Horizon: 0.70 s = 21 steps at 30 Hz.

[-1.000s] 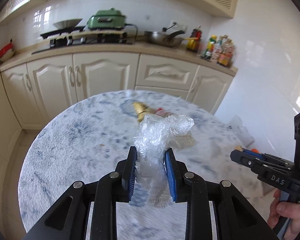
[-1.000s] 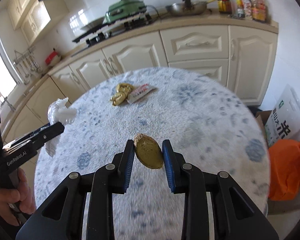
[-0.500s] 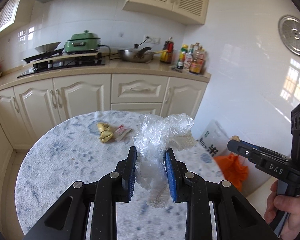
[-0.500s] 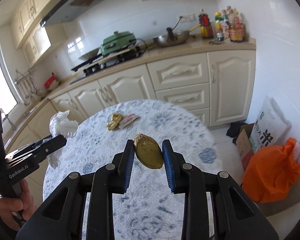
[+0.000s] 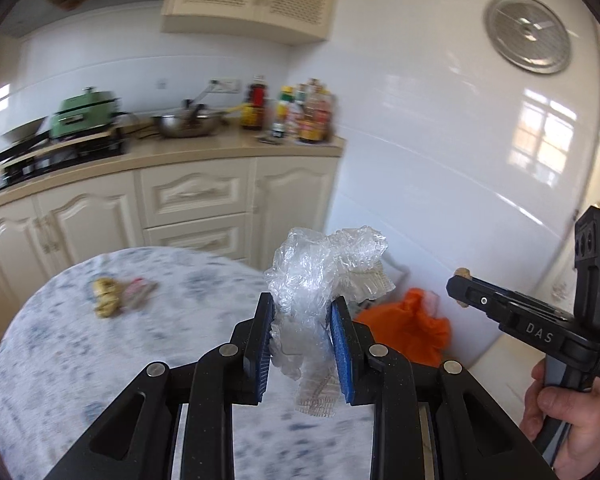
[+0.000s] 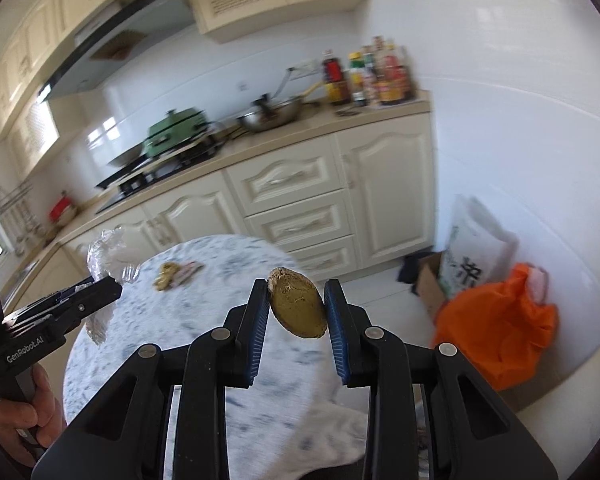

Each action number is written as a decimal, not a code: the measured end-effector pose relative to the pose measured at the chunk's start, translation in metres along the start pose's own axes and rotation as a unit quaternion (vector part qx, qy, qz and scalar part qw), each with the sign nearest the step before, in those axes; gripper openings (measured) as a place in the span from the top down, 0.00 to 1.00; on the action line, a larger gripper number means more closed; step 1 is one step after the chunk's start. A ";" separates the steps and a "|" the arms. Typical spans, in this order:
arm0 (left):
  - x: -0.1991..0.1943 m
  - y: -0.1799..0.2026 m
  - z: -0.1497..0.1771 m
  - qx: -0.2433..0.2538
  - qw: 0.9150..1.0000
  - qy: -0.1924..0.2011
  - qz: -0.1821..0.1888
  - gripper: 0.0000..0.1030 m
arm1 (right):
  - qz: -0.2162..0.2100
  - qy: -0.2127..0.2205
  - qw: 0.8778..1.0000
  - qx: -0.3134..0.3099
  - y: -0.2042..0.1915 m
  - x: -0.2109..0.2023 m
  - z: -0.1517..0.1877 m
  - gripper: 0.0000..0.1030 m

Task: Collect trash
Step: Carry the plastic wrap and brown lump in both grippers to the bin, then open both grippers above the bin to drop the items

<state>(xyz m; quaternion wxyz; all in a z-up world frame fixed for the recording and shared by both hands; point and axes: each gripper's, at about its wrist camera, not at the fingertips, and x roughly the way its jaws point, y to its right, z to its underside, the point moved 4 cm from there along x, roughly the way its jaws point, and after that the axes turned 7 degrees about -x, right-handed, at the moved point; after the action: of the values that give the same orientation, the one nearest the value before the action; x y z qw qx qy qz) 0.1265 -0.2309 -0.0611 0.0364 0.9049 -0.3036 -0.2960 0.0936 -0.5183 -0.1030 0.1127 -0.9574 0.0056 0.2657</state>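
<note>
Plastic film, a crumpled clear wad (image 5: pixel 320 276), sat pinched in the left gripper (image 5: pixel 302 350) above the round marbled table (image 5: pixel 60 360) — judged light, soft, slippery. Right gripper (image 6: pixel 296 322) clamped a brown-gold oval husk (image 6: pixel 298 308) — judged stiff, brittle; hold mid-body.

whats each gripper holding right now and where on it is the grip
The left gripper pinches the crumpled clear plastic wrap around its lower middle. The right gripper clamps the brown peel piece by its two side edges.
</note>
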 end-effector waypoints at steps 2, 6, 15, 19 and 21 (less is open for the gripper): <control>0.012 0.019 -0.002 0.012 1.000 -0.007 0.016 0.77 | 0.020 0.002 1.000 0.013 0.021 -0.009 0.004 0.72; 0.043 0.057 0.002 0.029 0.998 -0.032 0.049 0.77 | 0.061 0.000 0.997 0.047 0.068 -0.025 0.018 0.72; 0.129 0.143 0.023 0.065 0.987 -0.112 0.092 0.77 | 0.124 -0.043 0.984 0.118 0.160 -0.024 0.068 0.72; 0.169 0.172 0.040 0.074 0.979 -0.160 0.098 0.77 | 0.129 -0.063 0.979 0.145 0.184 -0.015 0.092 0.72; 0.189 0.188 0.051 0.081 0.973 -0.189 0.104 0.77 | 0.130 -0.073 0.977 0.155 0.193 -0.009 0.102 0.72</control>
<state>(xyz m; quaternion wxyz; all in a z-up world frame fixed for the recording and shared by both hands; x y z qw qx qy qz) 0.1201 -0.4858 -0.1544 -0.0644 0.7958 -0.4208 -0.4307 0.0205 -0.6849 -0.2247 0.2241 -0.8974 0.1632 0.3433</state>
